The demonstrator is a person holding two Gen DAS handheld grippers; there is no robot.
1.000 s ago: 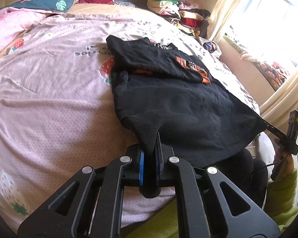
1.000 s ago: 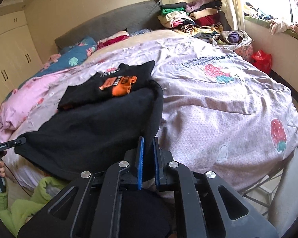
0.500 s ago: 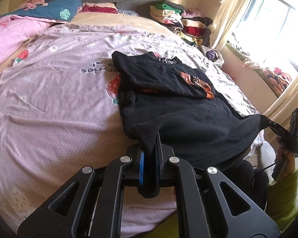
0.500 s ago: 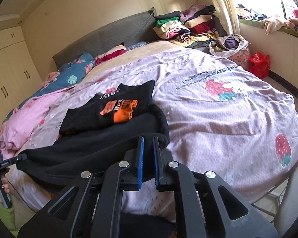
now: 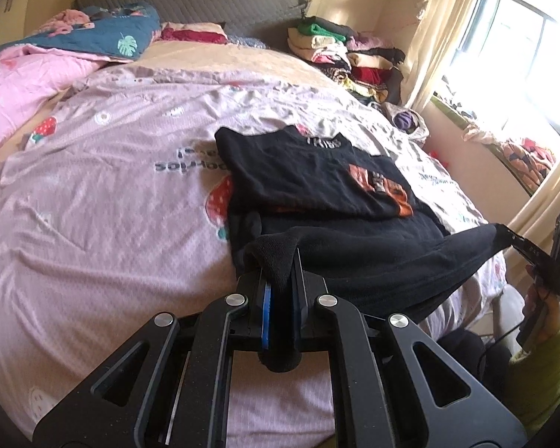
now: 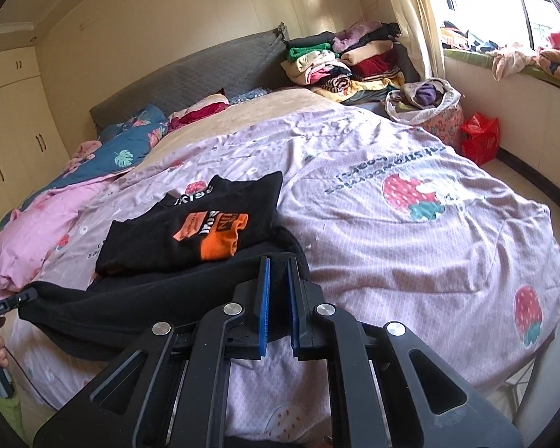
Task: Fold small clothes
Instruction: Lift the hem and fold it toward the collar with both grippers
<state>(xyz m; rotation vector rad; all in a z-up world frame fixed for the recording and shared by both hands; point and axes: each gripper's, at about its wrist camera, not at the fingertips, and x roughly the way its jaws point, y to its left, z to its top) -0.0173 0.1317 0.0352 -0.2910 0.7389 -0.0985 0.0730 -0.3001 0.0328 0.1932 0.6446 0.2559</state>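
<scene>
Sunlit from a window, the bed (image 5: 93, 194) carries a black garment (image 5: 354, 246) lying near its edge, a printed fold on top. Left gripper (image 5: 280, 272) is clenched on one corner of its near hem, right gripper (image 6: 277, 272) grasping the other, the hem raised between them.
</scene>
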